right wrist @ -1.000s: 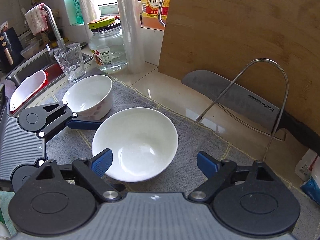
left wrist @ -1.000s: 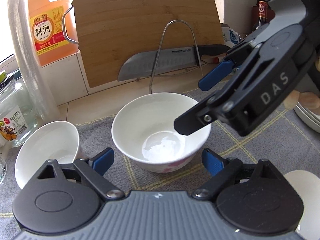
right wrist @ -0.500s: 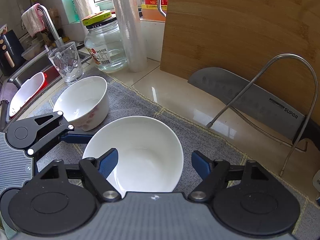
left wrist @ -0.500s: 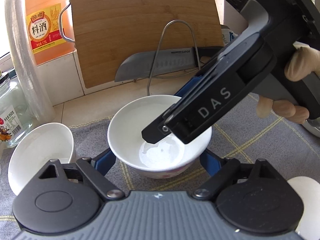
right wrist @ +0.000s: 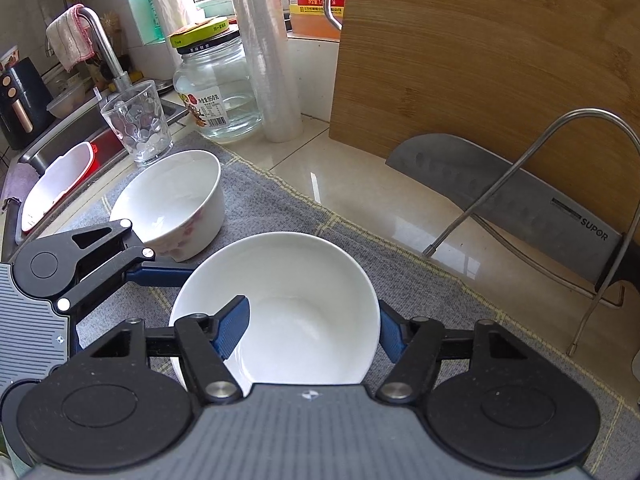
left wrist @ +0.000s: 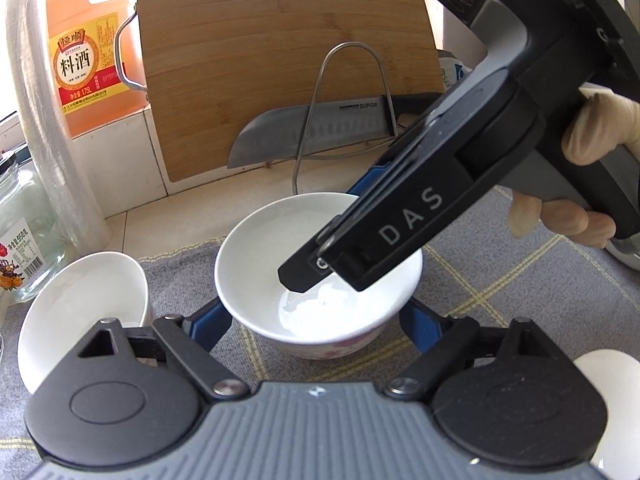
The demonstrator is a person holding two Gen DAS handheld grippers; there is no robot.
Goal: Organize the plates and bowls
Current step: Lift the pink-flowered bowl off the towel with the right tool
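A white bowl [left wrist: 256,264] [right wrist: 304,304] with a pink flower pattern stands upright on the grey cloth mat [left wrist: 520,280]. My left gripper [left wrist: 314,320] is shut on it, a blue pad against each lower side. My right gripper [right wrist: 310,328] is shut on the same bowl. Its left finger [right wrist: 234,326] is inside the bowl and its right finger [right wrist: 390,336] is outside the rim. In the left wrist view that inner finger [left wrist: 304,276] reaches down into the bowl. A second white bowl [left wrist: 80,308] [right wrist: 172,196] lies tilted on the mat to the left.
A bamboo cutting board [right wrist: 480,60], a knife [right wrist: 500,184] and a wire stand [right wrist: 520,184] line the back. A glass jar [right wrist: 216,92], a tumbler [right wrist: 136,124] and a sink [right wrist: 60,176] lie left. A white dish edge [left wrist: 608,380] shows at the near right.
My right gripper came down over the bowl and its jaws closed, one finger now inside the rim. My left gripper's pads drew in a little against the bowl's sides.
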